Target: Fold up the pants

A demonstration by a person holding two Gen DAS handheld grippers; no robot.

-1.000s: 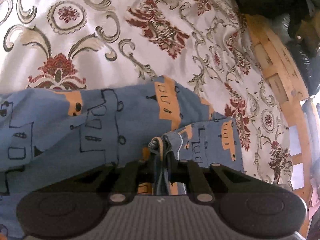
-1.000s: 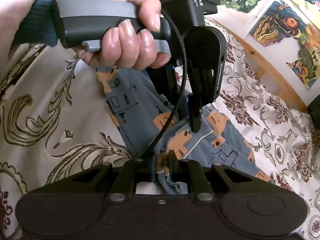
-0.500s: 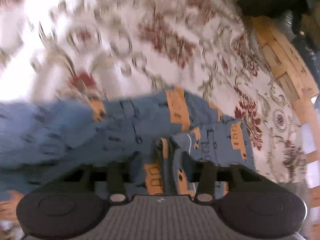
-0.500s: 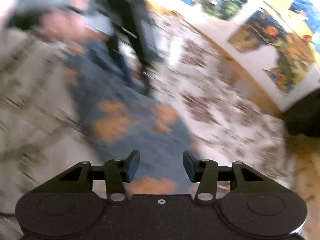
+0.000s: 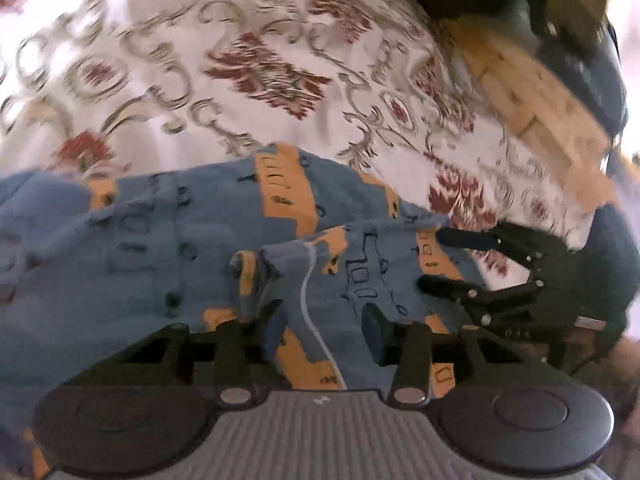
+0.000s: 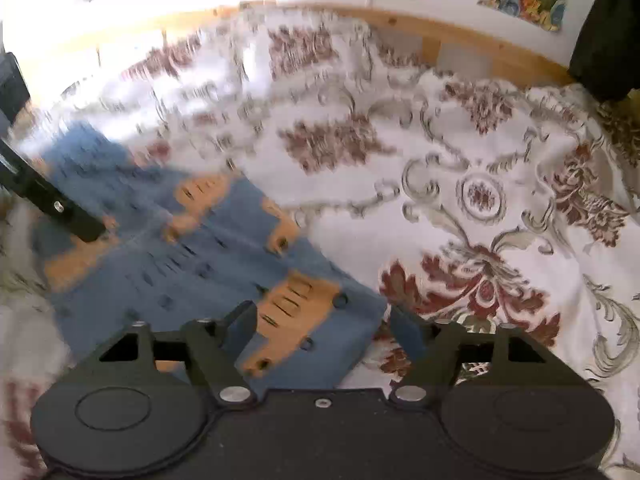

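While the bedspread point(image 6: 460, 152) lay rumpled across the whole bed, its glossy white cloth showed woven dark-red flower sprays and grey-green scrolls, with a pale wooden rail point(image 6: 400, 26) running along its far edge. On it lay the pants point(image 5: 168, 248), soft blue knit printed with orange blocks and thin black line drawings, spread flat in a broad rectangle with a folded part lying on top. A thick bunched hem and a thin white cord point(image 5: 306, 304) rose from that fold just ahead of the left gripper point(image 5: 322, 330). Its jaws were parted and drawing inward, the fabric ridge lying between them but not pinched. The right gripper point(image 6: 322, 328), matte black plastic with angular linkages, hung over the corner of the pants; its jaws were spreading wide, with cloth beneath them but nothing gripped. Motion blur smeared much of both views.
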